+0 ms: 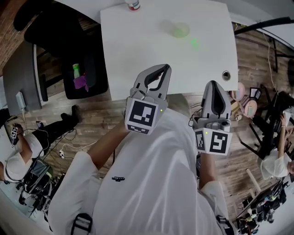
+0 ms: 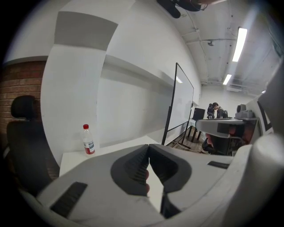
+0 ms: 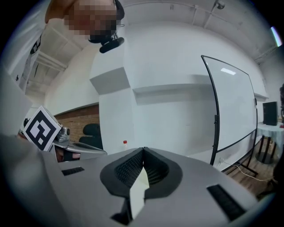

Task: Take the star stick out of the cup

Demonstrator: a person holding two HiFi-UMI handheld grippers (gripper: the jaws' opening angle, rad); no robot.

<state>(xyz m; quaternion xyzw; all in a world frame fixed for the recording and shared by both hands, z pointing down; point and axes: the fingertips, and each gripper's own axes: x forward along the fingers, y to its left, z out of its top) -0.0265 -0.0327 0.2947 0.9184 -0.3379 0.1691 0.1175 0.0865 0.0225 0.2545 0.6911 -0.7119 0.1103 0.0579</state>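
My left hand-held gripper (image 1: 163, 69) sits in the middle of the head view, over the near edge of the white table (image 1: 133, 46). In the left gripper view its jaws are pressed together at the tips with nothing between them. My right hand-held gripper (image 1: 214, 84) is at centre right, just off the table's lower right corner. Its jaws are together too, and bare.

The cup (image 1: 180, 30), pale green and see-through, stands on the table in the upper middle of the head view, well apart from both tools. It is too blurred for me to make out the star stick in it. A small green smear (image 1: 194, 44) lies on the table just below and to the right of the cup; I cannot tell what it is.

A bottle (image 1: 133, 4) with a red cap and red label stands at the far edge of the table, at the top of the frame. To the left of the table is a black chair (image 1: 55, 23). Below it a black bin (image 1: 87, 75) holds something green and something purple.
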